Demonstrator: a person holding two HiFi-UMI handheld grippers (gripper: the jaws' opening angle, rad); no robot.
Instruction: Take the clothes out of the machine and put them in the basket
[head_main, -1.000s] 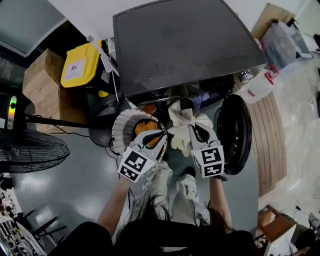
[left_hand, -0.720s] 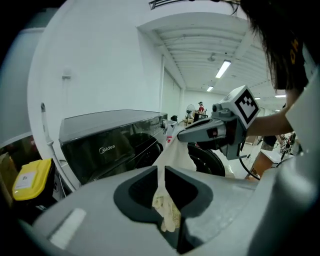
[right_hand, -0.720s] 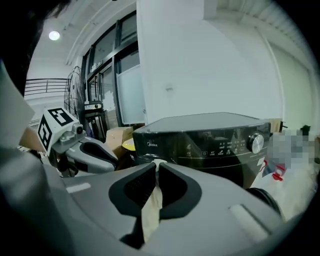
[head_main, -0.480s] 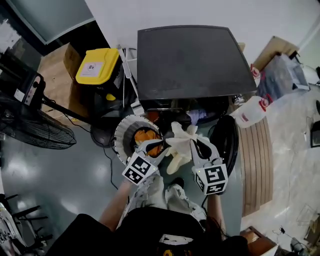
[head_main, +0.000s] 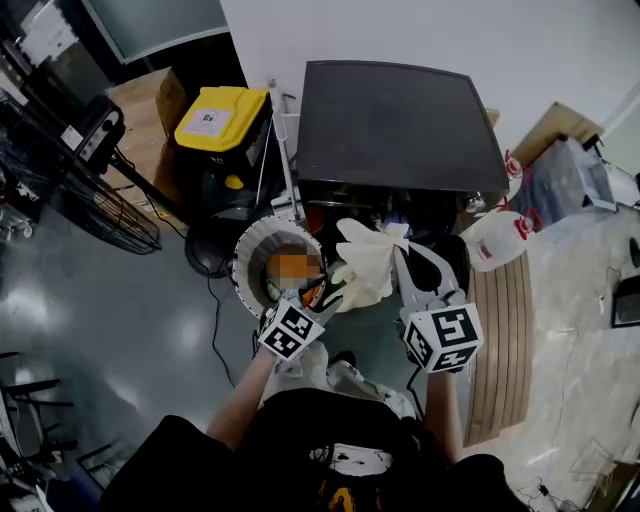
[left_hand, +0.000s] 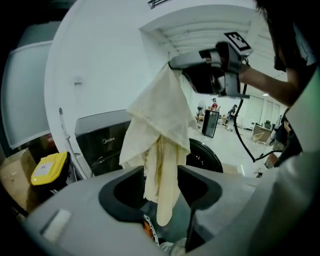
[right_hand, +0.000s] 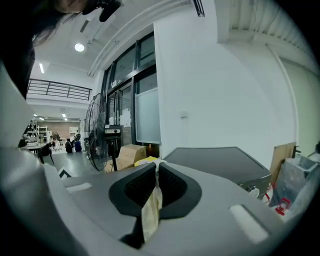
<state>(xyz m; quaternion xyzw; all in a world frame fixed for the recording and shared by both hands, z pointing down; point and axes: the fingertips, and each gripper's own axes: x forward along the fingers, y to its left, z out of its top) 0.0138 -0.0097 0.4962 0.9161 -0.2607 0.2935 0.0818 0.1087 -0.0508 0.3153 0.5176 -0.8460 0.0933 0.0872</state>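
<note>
Cream garment (head_main: 365, 262) hangs in mid-air between washing machine (head_main: 400, 120) and white basket (head_main: 245, 252), right tongs (head_main: 398, 252) clamped on one thin edge, left tongs (left_hand: 160, 172) spread apart and gripping nothing; risk: the edge slips free and the garment drops to the floor (head_main: 150, 330).

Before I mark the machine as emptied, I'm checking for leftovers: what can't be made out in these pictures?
- Inside the machine: head view, hidden under its top and behind the cream cloth.
- Contents of the basket: head view, a mosaic patch covers the middle; left gripper view, the left hand-held gripper blocks nearly all.
- Full shape of the cream cloth: right gripper view, the right hand-held gripper, shut on it, shows one strip.
</note>
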